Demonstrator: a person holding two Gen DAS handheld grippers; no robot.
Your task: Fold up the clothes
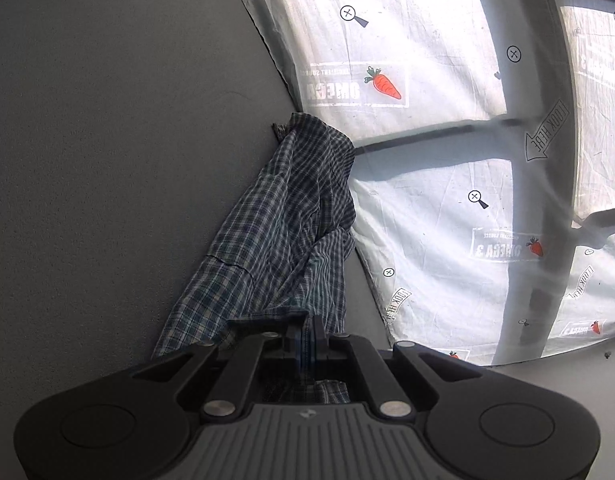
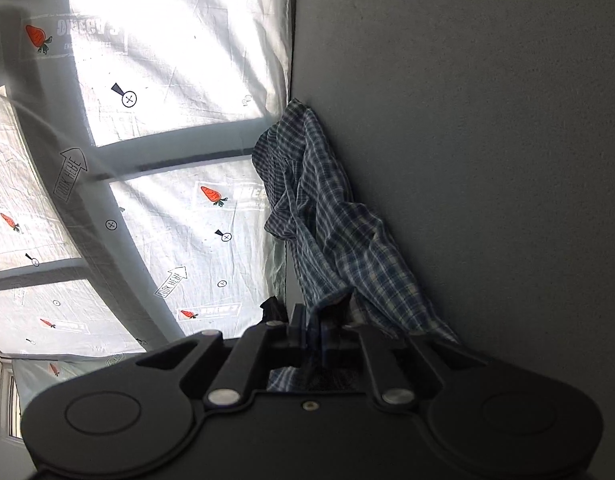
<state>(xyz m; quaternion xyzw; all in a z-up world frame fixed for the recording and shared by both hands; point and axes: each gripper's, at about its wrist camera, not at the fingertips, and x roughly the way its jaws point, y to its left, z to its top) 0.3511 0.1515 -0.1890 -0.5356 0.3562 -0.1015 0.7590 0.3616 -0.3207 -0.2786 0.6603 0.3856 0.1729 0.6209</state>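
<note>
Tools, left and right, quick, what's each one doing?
Left tool: shut on the plaid shirt.
Right tool: shut on the same shirt.

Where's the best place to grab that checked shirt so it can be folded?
By its edges, as now: the left gripper and right gripper each pinch an edge of the shirt. It hangs bunched and twisted between them, so hemmed edges give firm, thin cloth to pinch; coming from opposite sides would likely let it spread flat.
</note>
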